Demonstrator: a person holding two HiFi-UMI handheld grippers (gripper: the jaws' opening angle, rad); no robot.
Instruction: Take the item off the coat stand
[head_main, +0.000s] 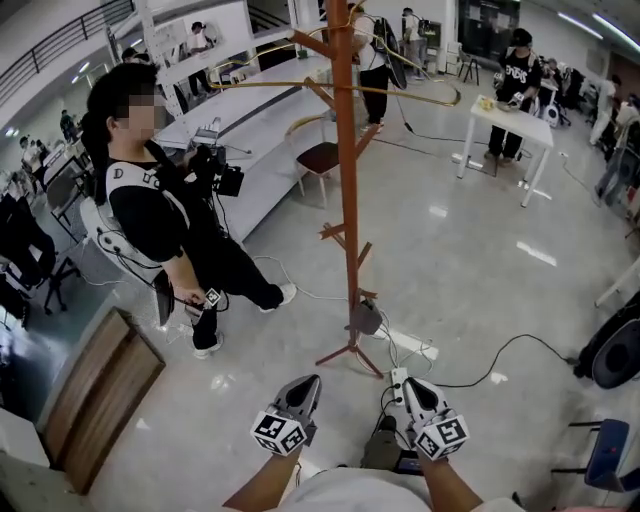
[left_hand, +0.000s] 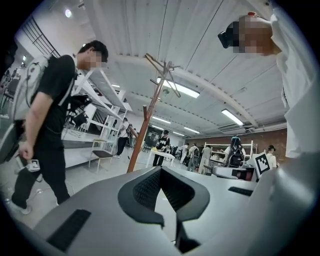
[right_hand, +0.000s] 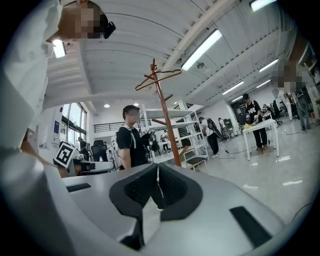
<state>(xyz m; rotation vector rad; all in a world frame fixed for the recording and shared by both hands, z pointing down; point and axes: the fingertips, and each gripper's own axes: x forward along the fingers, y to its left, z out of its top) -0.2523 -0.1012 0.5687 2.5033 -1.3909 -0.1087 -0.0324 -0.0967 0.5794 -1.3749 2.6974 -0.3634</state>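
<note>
A tall brown wooden coat stand (head_main: 345, 190) rises from the floor just ahead of me. A thin, curved wooden hanger (head_main: 400, 92) hangs across its top pegs. In the right gripper view the hanger (right_hand: 159, 77) shows at the top of the stand (right_hand: 165, 125). The left gripper view has the stand (left_hand: 147, 120) at centre left. My left gripper (head_main: 303, 388) and right gripper (head_main: 402, 382) are held low, near my body and short of the stand's base. Both are shut, and nothing lies between their jaws (left_hand: 161, 170) (right_hand: 157, 166).
A person in black (head_main: 160, 215) stands left of the stand holding a device. Cables (head_main: 480, 365) trail over the floor by the stand's feet. A long white table (head_main: 250, 130), a chair (head_main: 318, 158) and a small white table (head_main: 510, 120) stand behind. A wooden board (head_main: 95, 385) lies lower left.
</note>
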